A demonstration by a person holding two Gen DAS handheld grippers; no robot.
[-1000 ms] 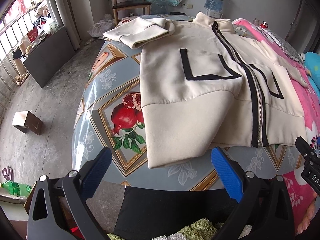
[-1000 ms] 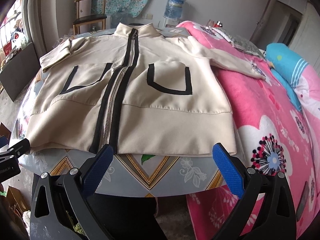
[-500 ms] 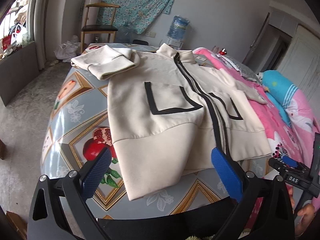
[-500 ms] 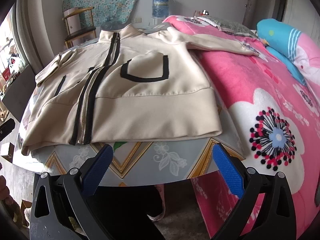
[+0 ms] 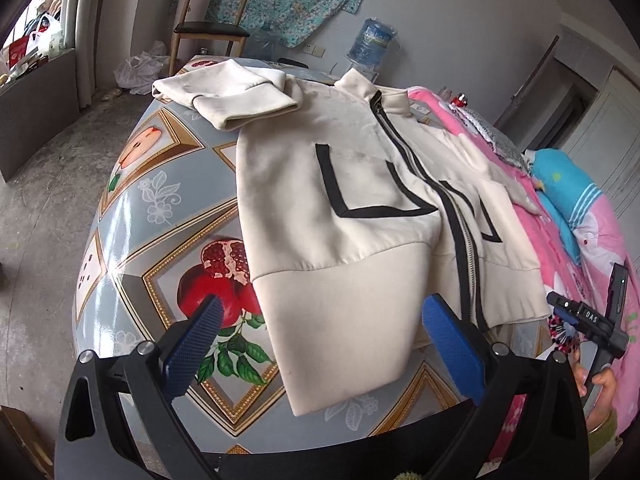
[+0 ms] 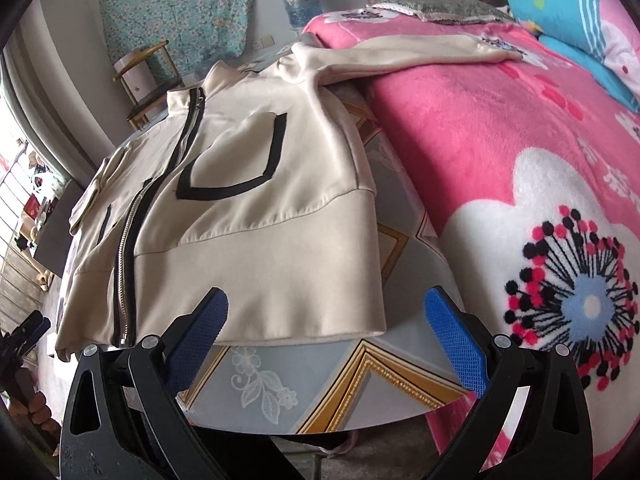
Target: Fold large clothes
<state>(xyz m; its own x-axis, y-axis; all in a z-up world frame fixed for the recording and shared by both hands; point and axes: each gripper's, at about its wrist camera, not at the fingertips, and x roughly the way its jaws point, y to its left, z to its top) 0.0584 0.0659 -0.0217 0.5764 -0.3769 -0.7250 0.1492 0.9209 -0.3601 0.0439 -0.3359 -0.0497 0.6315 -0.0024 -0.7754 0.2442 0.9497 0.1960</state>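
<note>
Both claws have moved closer to the jacket's (image 5: 344,216) hem. The left claw (image 5: 320,336) and right claw (image 6: 326,326) gape wide, empty, just before it. The jacket lies flat on the patterned table (image 5: 160,208), one sleeve on the pink bed (image 6: 500,128).

Left gripper (image 5: 320,326): jaws spread wide, blue pads (image 5: 452,346) apart, nothing between.
Right gripper (image 6: 326,326): jaws spread wide, empty.
Hand (image 5: 600,386): wrapped round right handle.
</note>
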